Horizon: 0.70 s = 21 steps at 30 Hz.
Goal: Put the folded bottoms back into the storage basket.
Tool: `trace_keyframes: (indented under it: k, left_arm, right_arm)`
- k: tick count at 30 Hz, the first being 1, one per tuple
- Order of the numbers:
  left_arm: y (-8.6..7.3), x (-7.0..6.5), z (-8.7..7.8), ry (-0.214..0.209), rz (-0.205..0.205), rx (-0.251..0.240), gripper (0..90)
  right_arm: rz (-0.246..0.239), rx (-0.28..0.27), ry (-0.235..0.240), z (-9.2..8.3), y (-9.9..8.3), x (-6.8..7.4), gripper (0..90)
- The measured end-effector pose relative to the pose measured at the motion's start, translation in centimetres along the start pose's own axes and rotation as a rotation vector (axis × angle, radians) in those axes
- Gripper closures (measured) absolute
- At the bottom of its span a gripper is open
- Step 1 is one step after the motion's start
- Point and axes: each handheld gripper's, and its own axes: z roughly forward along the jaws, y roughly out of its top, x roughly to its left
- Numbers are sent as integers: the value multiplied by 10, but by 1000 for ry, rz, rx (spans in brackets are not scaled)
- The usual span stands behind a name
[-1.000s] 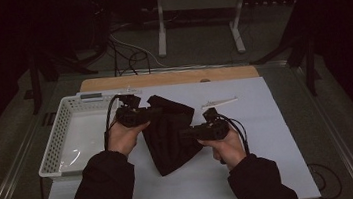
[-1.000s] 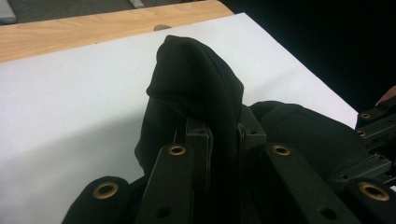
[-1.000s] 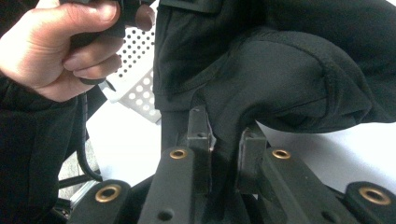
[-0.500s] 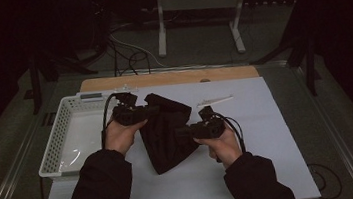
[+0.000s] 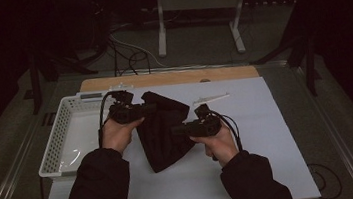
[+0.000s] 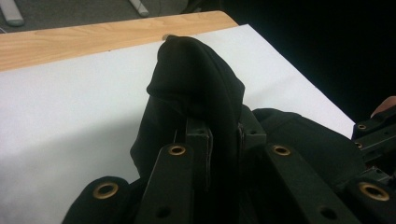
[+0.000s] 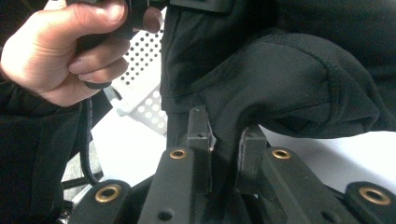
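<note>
A black cloth garment [image 5: 160,131] is held up between both grippers over the white table sheet [image 5: 247,121]. My left gripper [image 5: 146,109] is shut on its upper left edge; in the left gripper view the black cloth [image 6: 196,88] bulges up over the jaws of my left gripper [image 6: 223,135]. My right gripper [image 5: 178,129] is shut on a fold near the garment's middle right; in the right gripper view the cloth [image 7: 280,79] is pinched in my right gripper [image 7: 224,130]. The garment's lower point touches the sheet.
A white perforated basket [image 5: 63,140] stands at the table's left, seen behind the person's left hand [image 7: 60,51] as basket [image 7: 140,93]. A thin white stick [image 5: 210,98] lies at the back right. A wooden table edge [image 5: 172,76] runs along the back.
Both grippers have moved left with the garment, and the right gripper has closed in toward the left one, bunching the cloth narrower.
</note>
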Motion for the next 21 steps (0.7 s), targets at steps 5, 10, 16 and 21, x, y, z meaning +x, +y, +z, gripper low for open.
trace_keyframes:
  k: [5,10,16,21]
  left_arm:
    - [2,2,-4,5,-3,-7,802]
    - [3,3,-6,10,-6,-11,801]
    - [5,5,-9,14,-5,-14,801]
    - [8,7,-14,24,-4,-17,801]
  right_arm:
    - [1,-6,6,1,1,0,801]
    - [0,-8,9,1,3,1,801]
    - [-5,-11,12,2,6,4,801]
    - [-10,-13,17,5,9,8,801]
